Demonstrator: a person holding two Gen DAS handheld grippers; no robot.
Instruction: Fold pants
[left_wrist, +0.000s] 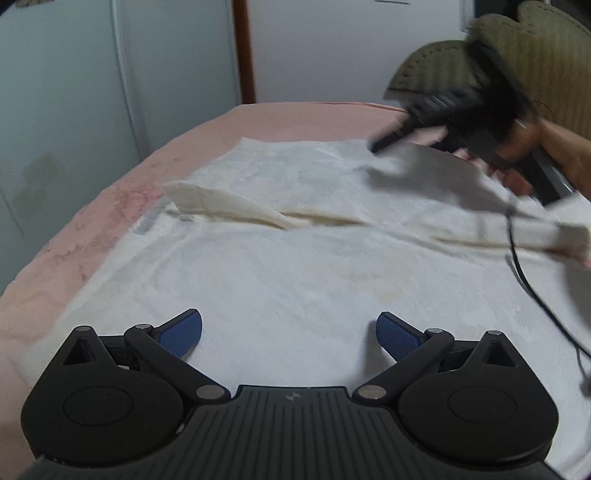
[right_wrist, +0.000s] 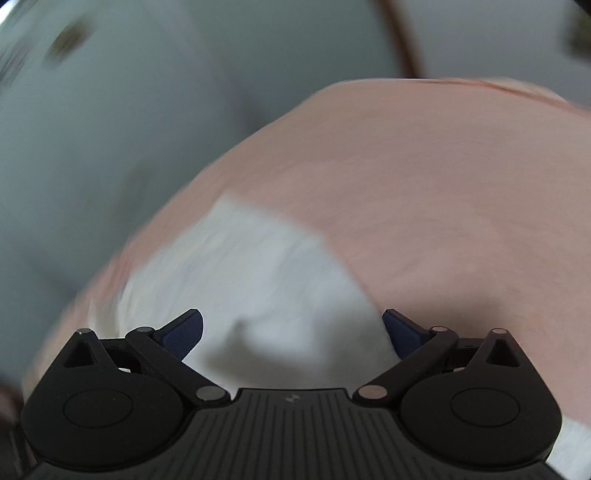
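Observation:
White pants lie spread flat on a pink bed cover, with a folded ridge running across the middle. My left gripper is open and empty, low over the near part of the cloth. My right gripper shows blurred at the upper right of the left wrist view, above the far edge of the pants. In the right wrist view the right gripper is open, with white cloth under and between its fingers, not clamped. That view is motion-blurred.
A pale grey-green wall or cabinet stands to the left of the bed. A brown post rises behind the bed. An olive padded chair stands at the back right. A black cable trails over the cloth on the right.

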